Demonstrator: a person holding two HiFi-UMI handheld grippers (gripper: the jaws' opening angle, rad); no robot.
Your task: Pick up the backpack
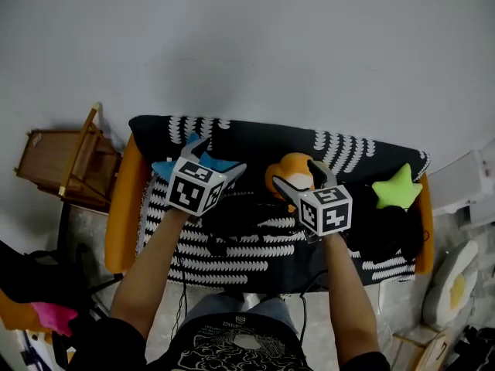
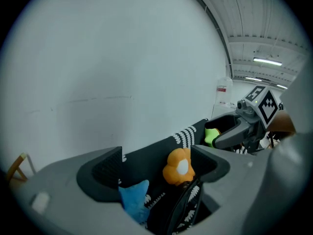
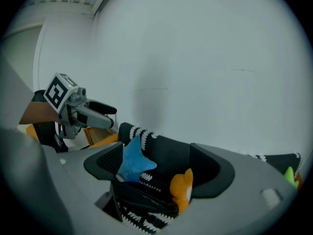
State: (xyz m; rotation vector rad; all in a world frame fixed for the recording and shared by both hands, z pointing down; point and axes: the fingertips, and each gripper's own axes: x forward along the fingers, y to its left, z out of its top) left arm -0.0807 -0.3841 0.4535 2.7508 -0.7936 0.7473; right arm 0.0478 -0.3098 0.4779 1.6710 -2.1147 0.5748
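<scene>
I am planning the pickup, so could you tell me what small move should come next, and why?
Probably lower both grippers a little: the left gripper and right gripper hover with jaws apart, holding nothing, while a black strap, likely the backpack's, lies just below and between the jaws.

The spread jaws of the left gripper (image 2: pixel 156 166) frame a blue star plush (image 2: pixel 134 199), an orange flower plush (image 2: pixel 179 166) and a black strap (image 2: pixel 185 202), so the way ahead is crowded. The wall (image 1: pixel 247 45) rises just behind the table (image 1: pixel 124 207), closing its far edge. A green star plush (image 1: pixel 396 185) takes the right end. Patterned cloth (image 1: pixel 247 257) nearer the person, between both forearms, lies open.
</scene>
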